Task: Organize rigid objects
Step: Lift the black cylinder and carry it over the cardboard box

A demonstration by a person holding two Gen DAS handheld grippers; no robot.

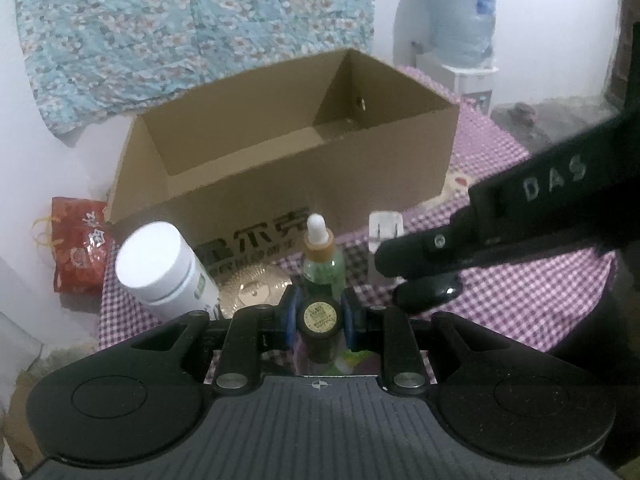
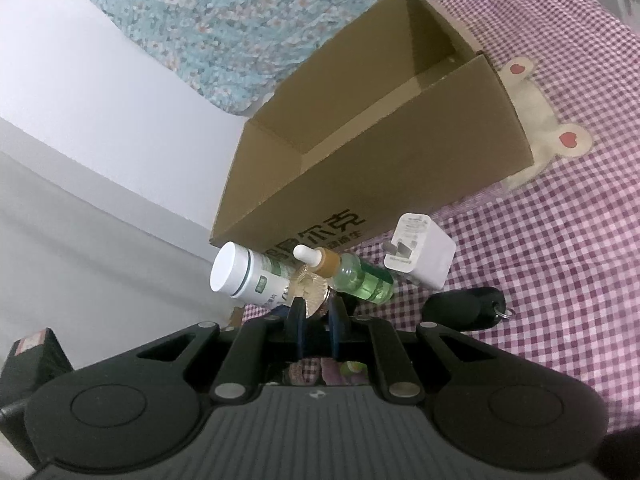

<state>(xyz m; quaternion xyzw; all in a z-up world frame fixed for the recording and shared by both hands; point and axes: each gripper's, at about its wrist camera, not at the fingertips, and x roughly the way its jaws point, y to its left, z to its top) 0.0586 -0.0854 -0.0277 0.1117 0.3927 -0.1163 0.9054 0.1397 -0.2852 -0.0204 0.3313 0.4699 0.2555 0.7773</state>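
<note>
Near the cardboard box, my left jaws clamp the green dropper bottle; my right jaws pinch what looks like a gold disc.

White wall at twelve o'clock, flowery blue cloth hanging there, water jug at one o'clock.
</note>
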